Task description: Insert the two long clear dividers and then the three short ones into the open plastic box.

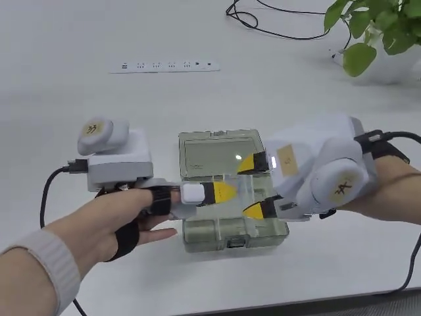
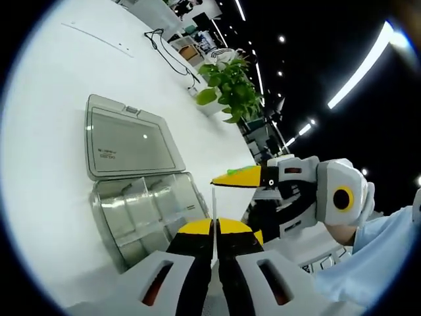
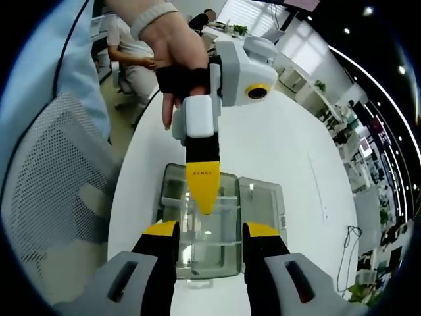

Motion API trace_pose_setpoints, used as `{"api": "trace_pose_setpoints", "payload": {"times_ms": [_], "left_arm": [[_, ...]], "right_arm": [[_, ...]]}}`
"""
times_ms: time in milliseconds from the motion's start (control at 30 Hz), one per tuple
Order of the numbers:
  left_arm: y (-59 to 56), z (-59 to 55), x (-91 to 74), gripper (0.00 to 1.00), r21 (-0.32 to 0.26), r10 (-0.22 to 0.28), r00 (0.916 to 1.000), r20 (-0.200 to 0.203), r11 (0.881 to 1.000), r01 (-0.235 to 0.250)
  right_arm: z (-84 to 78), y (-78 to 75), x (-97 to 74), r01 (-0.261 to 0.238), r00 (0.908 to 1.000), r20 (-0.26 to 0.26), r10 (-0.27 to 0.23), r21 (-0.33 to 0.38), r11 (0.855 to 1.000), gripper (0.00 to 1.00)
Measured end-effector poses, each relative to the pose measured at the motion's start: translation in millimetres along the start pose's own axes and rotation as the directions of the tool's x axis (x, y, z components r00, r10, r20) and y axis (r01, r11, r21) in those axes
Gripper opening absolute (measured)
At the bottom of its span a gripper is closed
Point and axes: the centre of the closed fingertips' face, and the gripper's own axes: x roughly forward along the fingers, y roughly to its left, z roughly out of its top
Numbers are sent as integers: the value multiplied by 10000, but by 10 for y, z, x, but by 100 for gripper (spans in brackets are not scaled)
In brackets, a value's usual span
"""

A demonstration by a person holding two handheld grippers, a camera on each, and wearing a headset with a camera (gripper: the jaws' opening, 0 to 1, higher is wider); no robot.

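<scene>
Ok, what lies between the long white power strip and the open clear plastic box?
Nothing. In the head view, the stretch of white tabletop between the long white power strip and the raised lid of the open clear plastic box is bare.

The box (image 1: pixel 233 230) sits on the table (image 1: pixel 66 99) near its front edge, with the lid (image 1: pixel 220 155) lying flat just behind it. Well behind them lies a power strip (image 1: pixel 164 65), and at the far right a plant (image 1: pixel 375 26) with a cable (image 1: pixel 276 26) to its left. Above the box, the left gripper (image 1: pixel 220 192) comes in from the left with a divider (image 2: pixel 212 204) between its jaws, facing the gap between the parted jaws of the right gripper (image 1: pixel 250 187).
</scene>
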Motion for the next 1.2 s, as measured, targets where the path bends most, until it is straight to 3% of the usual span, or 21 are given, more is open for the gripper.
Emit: {"api": "trace_pose_setpoints", "payload": {"times_ms": [67,167,267,300,333,400,433,500,533,567,633,667,700,767,800,933,967,1033,1100,1133,1200], "left_arm": [[-12,-19,-11,0,296,-51,9999,-97,9995,54],[-37,-52,-30,0,1363,-263,9992,-313,9902,304],[-106,-78,-55,0,1959,-658,9972,-358,9780,716],[-119,-84,-61,0,2156,-726,9966,-380,9733,791],[-142,-93,-68,0,2282,-854,9955,-415,9692,927],[-187,-91,-82,0,2701,-1143,9928,-355,9554,1196],[-211,-82,-92,0,2831,-1315,9909,-277,9497,1339],[-251,-60,-107,0,3122,-1576,9874,-136,9375,1539],[-263,-67,-114,0,3215,-1645,9862,-181,9330,1615],[-283,-66,-120,0,3569,-1759,9843,-173,9185,1704],[-308,-93,-131,0,3831,-1848,9824,-276,9058,1812],[-318,-104,-135,0,4117,-1924,9807,-348,8914,1895],[-316,-115,-137,0,4440,-1878,9814,-404,8765,1860],[-337,-135,-140,0,4506,-1963,9794,-466,8710,1960],[-347,-134,-140,0,4880,-2053,9775,-477,8491,2022],[-343,-124,-136,0,5978,-2014,9787,-403,7799,1851],[-347,-157,-142,0,5843,-2003,9784,-508,7885,1918],[-328,-139,-146,0,6274,-1968,9793,-476,7569,1827],[-319,-128,-150,0,6064,-1938,9802,-397,7750,1778],[-316,-117,-156,0,6093,-1970,9797,-365,7727,1781],[-314,-95,-161,0,6115,-1975,9799,-269,7722,1724]], "right_arm": [[50,-34,-61,-175,9993,337,158,512,9985,46],[74,-68,-167,-737,9960,581,674,1133,9908,44],[101,-35,-257,-1808,9818,947,1645,2020,9626,39],[110,0,-300,-2300,9718,1040,2118,2183,9484,36],[111,-2,-313,-2405,9693,1054,2221,2201,9454,33],[58,-79,-328,-2825,9585,1143,2611,2598,9234,29],[79,-83,-359,-3166,9481,1274,2915,2900,9031,27],[80,-60,-394,-3720,9279,1258,3511,3803,8468,23],[80,-56,-403,-3906,9199,1266,3713,3825,8373,23],[69,-63,-412,-4024,9139,1131,3899,3793,8332,23],[65,-78,-425,-4244,9031,1027,4170,3623,8298,22],[70,-83,-428,-4367,8965,1009,4315,3661,8217,21],[83,-44,-452,-4707,8766,916,4724,3671,8023,21],[127,-3,-460,-5058,8538,790,5145,3596,7842,17],[149,52,-470,-5347,8330,645,5496,3495,7694,16],[231,104,-405,-5568,8150,415,5780,3328,7611,15],[238,90,-385,-5590,8130,390,5810,3318,7599,15],[245,106,-360,-5622,8080,162,5889,3202,7625,15],[217,98,-328,-5626,8050,-181,5930,2940,7727,15],[201,109,-321,-5694,7978,-337,6020,2861,7707,14],[210,153,-329,-5679,7984,-423,6006,2783,7746,12]]}}
